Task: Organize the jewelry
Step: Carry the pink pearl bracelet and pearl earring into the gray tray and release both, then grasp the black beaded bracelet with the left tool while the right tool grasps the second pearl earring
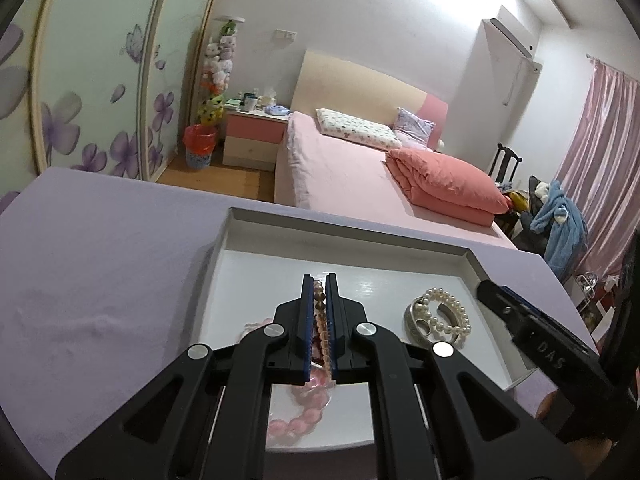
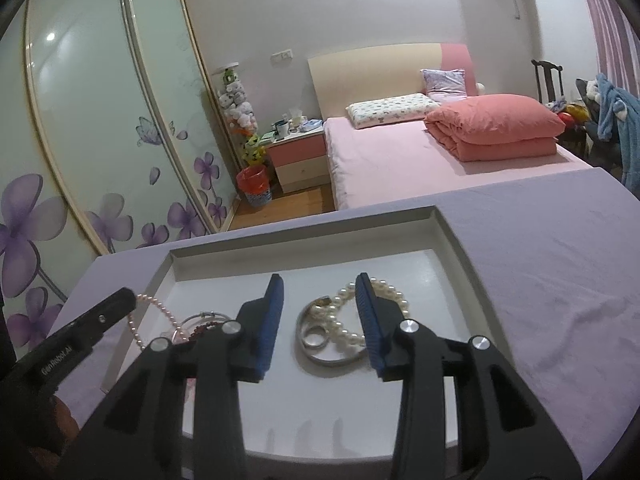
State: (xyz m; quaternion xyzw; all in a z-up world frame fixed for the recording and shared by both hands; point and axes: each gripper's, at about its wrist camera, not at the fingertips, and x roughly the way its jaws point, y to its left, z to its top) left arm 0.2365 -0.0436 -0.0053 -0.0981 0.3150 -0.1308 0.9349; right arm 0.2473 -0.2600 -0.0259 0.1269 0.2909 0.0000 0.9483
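over the white tray (image 1: 240, 240), our left gripper (image 1: 319, 284) pinches a pink bead strand (image 1: 319, 312); our right gripper (image 2: 319, 286) hangs part-open, gripping nothing, above the pearl bracelet (image 2: 352, 320).

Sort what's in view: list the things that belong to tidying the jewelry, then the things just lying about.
Job:
white tray
pearl bracelet
silver bangle
small ring
pink bead strands, clamped in the left gripper
right gripper, open

Lying about:
folded quilt
pillow
bedside table
red bin
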